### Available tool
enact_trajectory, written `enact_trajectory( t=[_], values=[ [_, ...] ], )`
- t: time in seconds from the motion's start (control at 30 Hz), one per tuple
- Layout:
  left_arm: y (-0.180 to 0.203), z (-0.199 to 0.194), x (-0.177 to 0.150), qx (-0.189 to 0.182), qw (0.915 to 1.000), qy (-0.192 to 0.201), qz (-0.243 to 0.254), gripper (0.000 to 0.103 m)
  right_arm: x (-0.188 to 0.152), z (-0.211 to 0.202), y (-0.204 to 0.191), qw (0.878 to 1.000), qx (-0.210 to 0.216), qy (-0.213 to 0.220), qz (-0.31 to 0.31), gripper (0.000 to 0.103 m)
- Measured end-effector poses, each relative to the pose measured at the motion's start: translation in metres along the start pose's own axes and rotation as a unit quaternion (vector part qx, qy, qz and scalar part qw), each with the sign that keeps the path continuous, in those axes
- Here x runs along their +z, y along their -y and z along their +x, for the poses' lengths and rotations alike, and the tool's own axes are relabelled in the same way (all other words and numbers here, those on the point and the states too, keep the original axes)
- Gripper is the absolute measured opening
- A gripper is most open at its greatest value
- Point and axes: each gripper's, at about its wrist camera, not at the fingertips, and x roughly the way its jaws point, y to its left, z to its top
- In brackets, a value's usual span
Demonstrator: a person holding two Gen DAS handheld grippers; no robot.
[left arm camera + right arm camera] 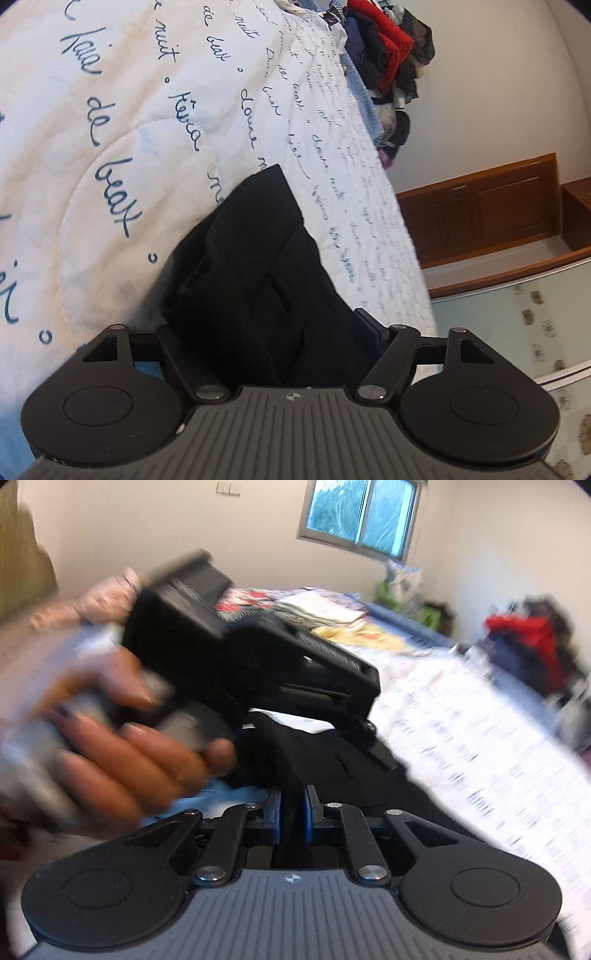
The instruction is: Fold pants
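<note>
Two grippers were on one pair of black pants, which lay bunched in thick overlapping layers near the edge of the bed, on a white quilt printed w/ blue cursive script. We judged the fold partway: cloth already doubled over itself, but lumpy, not squared or flattened yet, so smoothing and prob. one more fold were left.

Left gripper: jaws stood wide w/ the pants mass between them; whether the pads pressed we couldn't tell. Right gripper: jaws nearly clenched, a thin dark strip of fabric apparently nipped between the blue pads. Our left hand showed blurred in the right view, wrapped round its handle.

Room: bedroom, heap of mixed clothes (red, black, navy) at the far end of the bed, wooden cabinet by the wall, window beyond.
</note>
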Motion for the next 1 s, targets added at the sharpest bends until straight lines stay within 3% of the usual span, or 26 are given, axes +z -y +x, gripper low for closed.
enact_trajectory(
  t=[0.1, 0.17, 0.27, 0.37, 0.5, 0.77, 0.87, 1.0],
  values=[
    [0.006, 0.002, -0.001, 0.024, 0.9994, 0.007, 0.023, 0.063, -0.001, -0.020, 0.034, 0.994, 0.039, 0.027, 0.095, 0.012],
    [0.011, 0.002, -0.002, 0.045, 0.9980, 0.015, 0.041, 0.054, -0.005, -0.017, 0.054, 0.990, 0.018, 0.019, 0.139, 0.012],
    [0.020, 0.003, -0.007, 0.084, 0.9930, 0.033, 0.076, 0.039, -0.016, 0.007, 0.062, 0.991, -0.047, -0.049, 0.117, 0.012],
    [0.028, 0.004, -0.014, 0.112, 0.9864, 0.049, 0.111, 0.032, -0.029, 0.021, 0.056, 0.991, -0.054, -0.076, 0.101, 0.012],
    [0.046, 0.003, -0.028, 0.139, 0.9724, 0.082, 0.168, 0.027, -0.031, 0.004, 0.064, 0.988, -0.048, -0.041, 0.143, 0.013],
    [0.088, -0.004, -0.076, 0.175, 0.9300, 0.159, 0.281, 0.025, -0.030, 0.006, 0.073, 0.980, -0.026, -0.011, 0.196, 0.013],
    [0.102, -0.008, -0.091, 0.168, 0.9222, 0.174, 0.302, 0.025, -0.028, -0.005, 0.071, 0.976, -0.011, 0.007, 0.216, 0.013],
    [0.118, -0.005, -0.108, 0.163, 0.9179, 0.179, 0.314, 0.024, -0.027, -0.016, 0.069, 0.972, 0.002, 0.025, 0.233, 0.013]
  ],
)
